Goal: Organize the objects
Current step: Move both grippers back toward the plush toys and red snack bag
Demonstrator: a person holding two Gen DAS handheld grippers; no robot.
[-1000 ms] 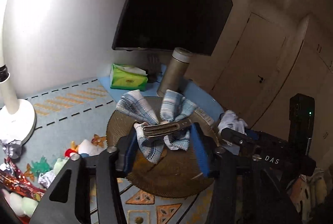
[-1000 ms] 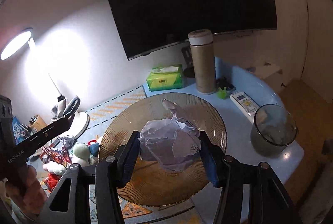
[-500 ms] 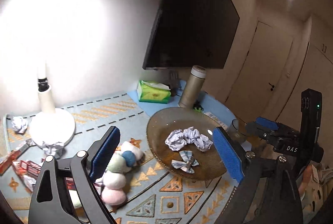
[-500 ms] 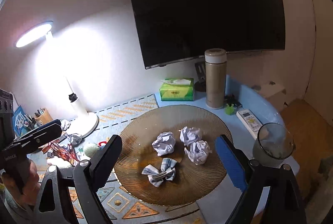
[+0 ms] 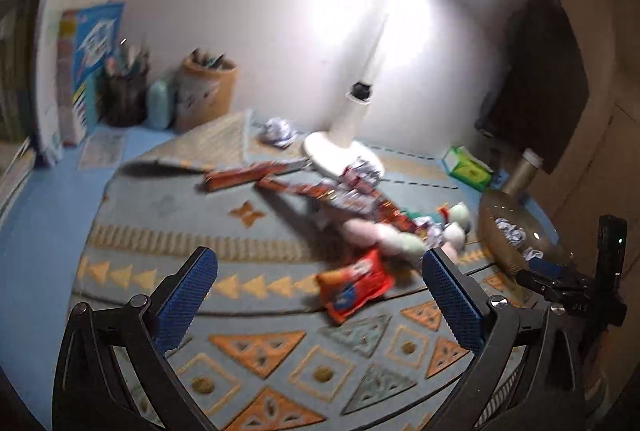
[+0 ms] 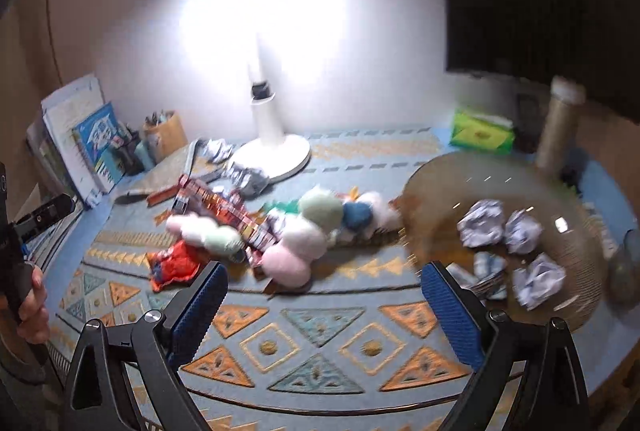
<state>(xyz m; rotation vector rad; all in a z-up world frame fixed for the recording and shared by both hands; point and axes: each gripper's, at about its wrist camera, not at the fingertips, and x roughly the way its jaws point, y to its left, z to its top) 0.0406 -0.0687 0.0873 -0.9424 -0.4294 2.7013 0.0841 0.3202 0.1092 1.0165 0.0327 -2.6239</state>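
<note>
— Looking through the left wrist view first: what is to be noted?

— The left tool [image 5: 318, 285] is seen spread wide, its jaws having just been opening, and nothing is held between them. An orange snack packet [image 5: 354, 285] lies on the patterned mat [image 5: 256, 347] just ahead, roughly in line with the gap. Beyond it a jumble of red wrappers [image 5: 320, 193] and pastel plush balls [image 5: 400, 237] is strewn toward the lamp base [image 5: 340, 155]. The picture is blurred, so fine edges cannot be told.

— And how should the pick be done from here?

— One item should be chosen, probably the packet, since it lies apart from the heap. The pads are best set across its short side and closed only once steadied.

— What is shown in the right wrist view?

— The right tool [image 6: 322, 289] is likewise wide apart and empty, its jaws having also just been opening. The glass plate [image 6: 430, 177] sits at right with crumpled paper balls [image 6: 482, 223] and a striped bow [image 6: 486, 271] already in it. The plush pile [image 6: 304, 231] lies ahead on the surface.

— Any caution?

— A pink ball at the near edge should be taken, so the wrappers are not dragged along.
</note>
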